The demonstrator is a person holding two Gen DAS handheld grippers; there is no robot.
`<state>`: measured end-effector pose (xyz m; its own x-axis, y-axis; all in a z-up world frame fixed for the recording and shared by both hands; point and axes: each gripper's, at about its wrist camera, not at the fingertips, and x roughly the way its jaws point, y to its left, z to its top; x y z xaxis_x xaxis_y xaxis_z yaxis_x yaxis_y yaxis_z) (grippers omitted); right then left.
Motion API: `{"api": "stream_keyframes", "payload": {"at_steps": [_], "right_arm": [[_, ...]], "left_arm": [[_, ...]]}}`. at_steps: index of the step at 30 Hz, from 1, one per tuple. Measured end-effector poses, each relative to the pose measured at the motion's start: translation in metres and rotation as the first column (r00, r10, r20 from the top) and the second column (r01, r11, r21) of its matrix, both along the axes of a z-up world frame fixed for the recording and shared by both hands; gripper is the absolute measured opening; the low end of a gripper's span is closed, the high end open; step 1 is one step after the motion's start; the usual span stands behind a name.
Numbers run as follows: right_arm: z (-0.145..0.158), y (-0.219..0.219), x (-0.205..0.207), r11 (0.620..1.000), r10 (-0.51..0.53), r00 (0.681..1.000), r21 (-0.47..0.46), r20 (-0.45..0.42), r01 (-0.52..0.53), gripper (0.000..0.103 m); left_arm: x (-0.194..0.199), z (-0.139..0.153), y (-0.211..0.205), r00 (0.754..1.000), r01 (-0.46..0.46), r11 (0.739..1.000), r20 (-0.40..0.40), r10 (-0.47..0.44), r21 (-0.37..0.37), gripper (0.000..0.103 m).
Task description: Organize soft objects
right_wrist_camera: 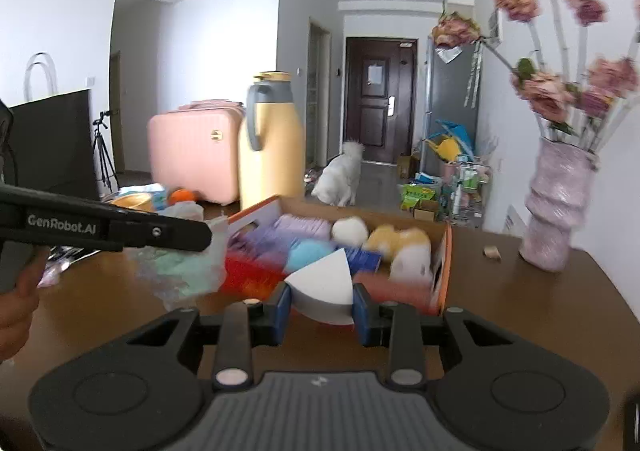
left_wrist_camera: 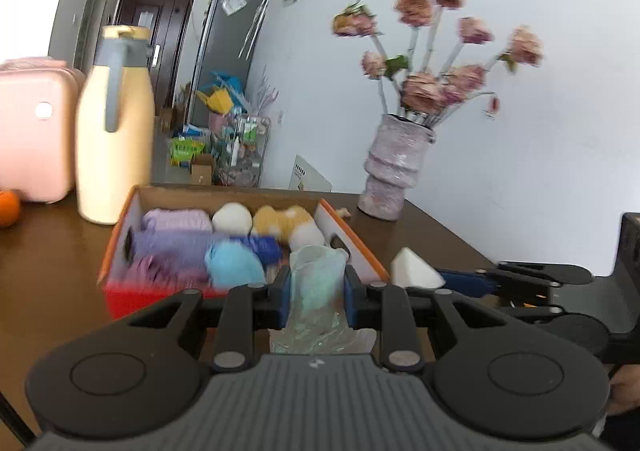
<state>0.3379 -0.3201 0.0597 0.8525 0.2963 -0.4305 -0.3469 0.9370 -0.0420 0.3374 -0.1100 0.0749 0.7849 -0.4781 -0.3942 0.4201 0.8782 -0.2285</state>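
My left gripper (left_wrist_camera: 316, 293) is shut on a clear plastic bag with a mint-green soft item (left_wrist_camera: 318, 283) inside, held in front of the cardboard box (left_wrist_camera: 116, 239). My right gripper (right_wrist_camera: 322, 305) is shut on a white wedge-shaped sponge (right_wrist_camera: 324, 283), also near the box (right_wrist_camera: 446, 251). The box holds purple cloths (left_wrist_camera: 172, 247), a light blue ball (left_wrist_camera: 234, 265), a white ball (left_wrist_camera: 232, 217), a yellow plush (left_wrist_camera: 282, 221) and a dark blue item (left_wrist_camera: 266, 247). In the left wrist view the white sponge (left_wrist_camera: 414, 271) and the right gripper's fingers (left_wrist_camera: 468, 283) show at the right. The right wrist view has the bag (right_wrist_camera: 184, 271) under the left gripper's fingers (right_wrist_camera: 120, 229).
On the brown table (right_wrist_camera: 520, 311) stand a cream thermos jug (left_wrist_camera: 114, 131), a pink case (left_wrist_camera: 34, 131), an orange (left_wrist_camera: 8, 207) and a pink vase of flowers (left_wrist_camera: 396, 167). A small tan block (right_wrist_camera: 491, 252) lies near the vase. A white dog (right_wrist_camera: 340, 175) stands in the hallway.
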Motion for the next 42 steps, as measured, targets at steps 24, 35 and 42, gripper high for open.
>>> {"api": "stream_keyframes", "payload": {"at_steps": [24, 35, 42], "right_arm": [[-0.028, -0.002, 0.255, 0.995, -0.067, 0.973, -0.088, -0.222, 0.048, 0.051], [0.057, -0.021, 0.160, 0.984, -0.127, 0.989, -0.135, -0.075, 0.116, 0.065], [0.075, -0.028, 0.078, 0.977, -0.178, 0.983, -0.108, 0.049, 0.183, 0.082]], "left_arm": [[0.181, -0.044, -0.032, 0.991, -0.044, 0.998, -0.121, 0.050, 0.050, 0.062], [0.118, 0.027, 0.023, 0.977, -0.214, 0.968, 0.032, 0.211, 0.132, 0.076], [0.054, 0.036, 0.055, 0.923, -0.373, 0.901, 0.192, 0.335, 0.221, 0.085]]}}
